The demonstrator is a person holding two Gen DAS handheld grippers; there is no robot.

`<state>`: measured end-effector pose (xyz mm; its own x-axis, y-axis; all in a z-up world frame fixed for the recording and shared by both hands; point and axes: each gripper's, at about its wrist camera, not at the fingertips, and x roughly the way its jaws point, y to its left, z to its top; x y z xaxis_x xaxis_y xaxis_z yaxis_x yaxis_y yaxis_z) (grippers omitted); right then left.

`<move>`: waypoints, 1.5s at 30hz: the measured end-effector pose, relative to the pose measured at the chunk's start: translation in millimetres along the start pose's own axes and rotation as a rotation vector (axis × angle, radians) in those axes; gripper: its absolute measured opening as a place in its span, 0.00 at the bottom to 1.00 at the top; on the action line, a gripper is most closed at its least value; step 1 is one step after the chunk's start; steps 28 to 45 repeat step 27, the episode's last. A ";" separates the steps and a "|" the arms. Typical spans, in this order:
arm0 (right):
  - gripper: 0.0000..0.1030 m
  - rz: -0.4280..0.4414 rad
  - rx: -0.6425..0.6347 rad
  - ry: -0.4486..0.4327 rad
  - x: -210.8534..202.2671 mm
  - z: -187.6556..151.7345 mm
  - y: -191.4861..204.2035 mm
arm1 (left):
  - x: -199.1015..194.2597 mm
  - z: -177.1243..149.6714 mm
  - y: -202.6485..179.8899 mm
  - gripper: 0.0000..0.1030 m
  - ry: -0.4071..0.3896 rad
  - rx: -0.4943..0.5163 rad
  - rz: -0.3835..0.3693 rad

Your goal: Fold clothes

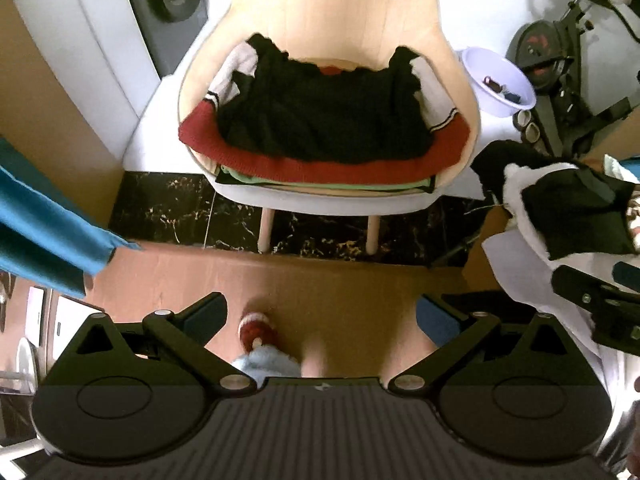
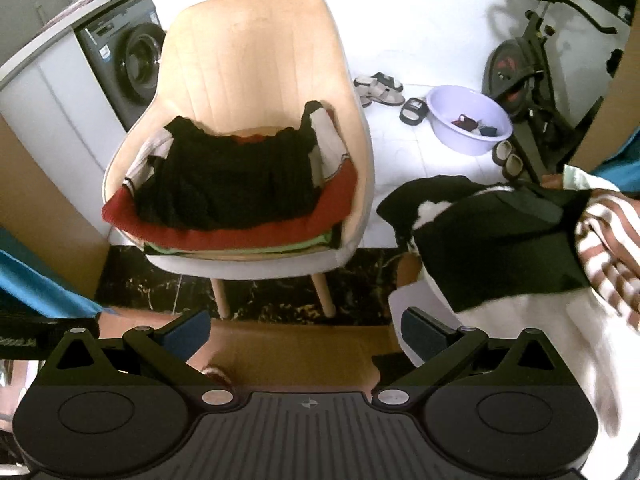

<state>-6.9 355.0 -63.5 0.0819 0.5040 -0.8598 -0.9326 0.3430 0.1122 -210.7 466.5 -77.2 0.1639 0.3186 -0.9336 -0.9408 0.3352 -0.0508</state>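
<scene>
A black, red and white sweater [image 1: 320, 128] lies folded on top of a stack of clothes on a beige chair [image 1: 336, 12]; it also shows in the right wrist view [image 2: 236, 196]. A pile of unfolded clothes [image 2: 508, 236], black, white and striped, lies at the right; it shows in the left wrist view [image 1: 576, 208] too. My left gripper [image 1: 322, 316] is open and empty, held back from the chair above the floor. My right gripper [image 2: 306, 334] is open and empty, near the pile's left edge.
A washing machine [image 2: 124, 60] stands at the back left. A lilac basin [image 2: 468, 124], sandals [image 2: 380, 90] and an exercise bike [image 2: 528, 76] are at the back right. A blue cloth [image 1: 44, 216] hangs at the left. A slippered foot [image 1: 258, 330] is below.
</scene>
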 end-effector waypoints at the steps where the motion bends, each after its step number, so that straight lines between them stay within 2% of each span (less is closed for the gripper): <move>1: 0.99 0.000 0.003 -0.006 -5.5 -3.8 0.5 | -5.7 -3.9 -1.6 0.99 -0.014 0.009 0.010; 9: 0.99 -0.008 0.018 -0.040 -32.0 -15.6 11.5 | -32.6 -10.9 -1.7 0.99 -0.091 0.061 0.051; 15: 0.99 -0.033 0.036 -0.076 -45.5 -14.9 20.6 | -39.1 -5.0 1.2 0.99 -0.119 0.087 0.043; 27: 0.99 -0.064 0.066 -0.076 -49.0 -17.3 30.4 | -36.6 3.9 3.0 0.99 -0.140 0.132 0.034; 45: 0.99 -0.064 0.066 -0.076 -49.0 -17.3 30.4 | -36.6 3.9 3.0 0.99 -0.140 0.132 0.034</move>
